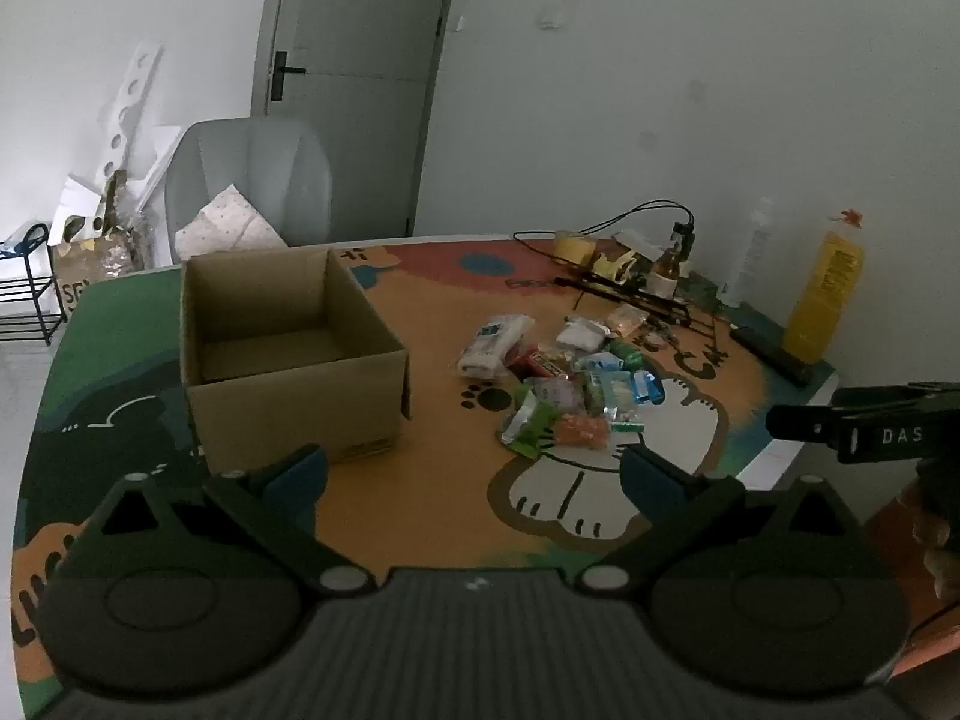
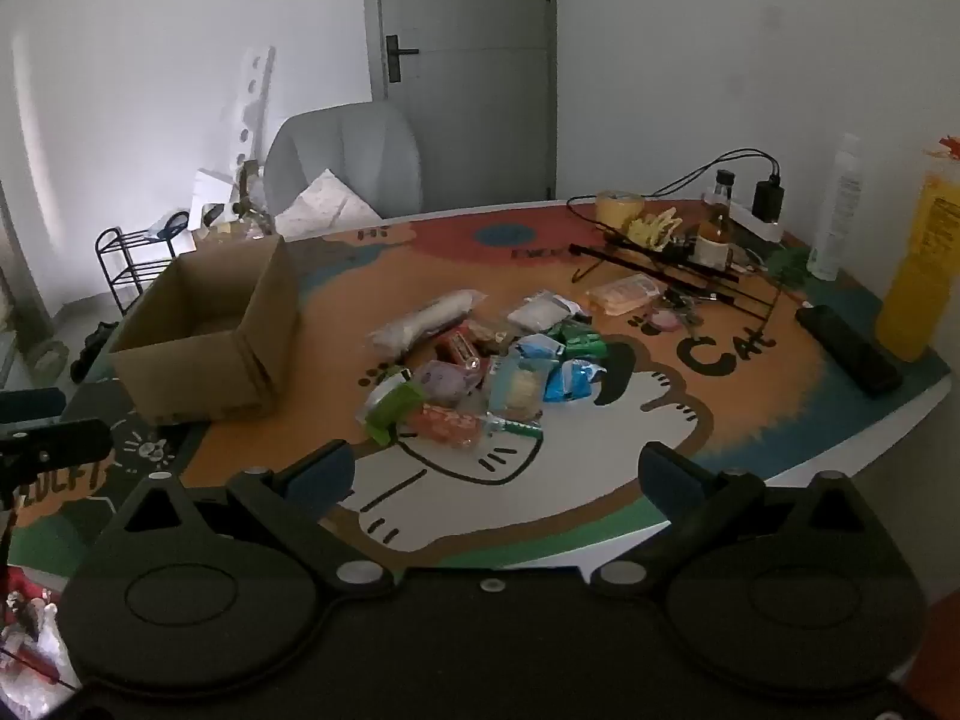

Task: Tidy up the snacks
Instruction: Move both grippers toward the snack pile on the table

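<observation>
Right wrist view: both grippers' fingers (image 2: pixel 672 474) spread wide, empty, bare mat (image 2: pixel 576 468) before snack pile (image 2: pixel 480 372).

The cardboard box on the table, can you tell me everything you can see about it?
The cardboard box is plain brown, squarish and open at the top, with nothing visible inside. It stands upright on the colourful cat mat, left of the pile of snacks and apart from it. A small printed label sits low on its front. Nothing touches it except the mat underneath.
</observation>
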`<act>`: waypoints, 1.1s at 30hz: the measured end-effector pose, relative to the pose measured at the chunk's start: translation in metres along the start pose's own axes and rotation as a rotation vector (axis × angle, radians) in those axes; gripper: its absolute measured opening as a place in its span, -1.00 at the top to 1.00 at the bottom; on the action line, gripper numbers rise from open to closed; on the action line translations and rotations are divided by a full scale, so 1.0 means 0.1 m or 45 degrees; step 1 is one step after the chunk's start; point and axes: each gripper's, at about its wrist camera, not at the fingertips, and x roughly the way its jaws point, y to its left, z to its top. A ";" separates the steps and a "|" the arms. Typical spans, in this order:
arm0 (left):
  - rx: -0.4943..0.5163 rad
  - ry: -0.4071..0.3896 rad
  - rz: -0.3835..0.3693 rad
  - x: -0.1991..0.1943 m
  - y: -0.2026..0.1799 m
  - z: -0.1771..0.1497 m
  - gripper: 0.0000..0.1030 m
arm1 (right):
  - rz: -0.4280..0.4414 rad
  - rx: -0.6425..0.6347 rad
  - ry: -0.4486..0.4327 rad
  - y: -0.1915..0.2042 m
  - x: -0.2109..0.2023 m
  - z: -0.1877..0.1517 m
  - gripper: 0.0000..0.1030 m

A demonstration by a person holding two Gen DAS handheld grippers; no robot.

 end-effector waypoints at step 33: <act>0.025 -0.044 -0.046 0.19 -0.15 0.11 -1.00 | 0.094 0.101 -0.073 -0.25 0.10 0.02 -1.00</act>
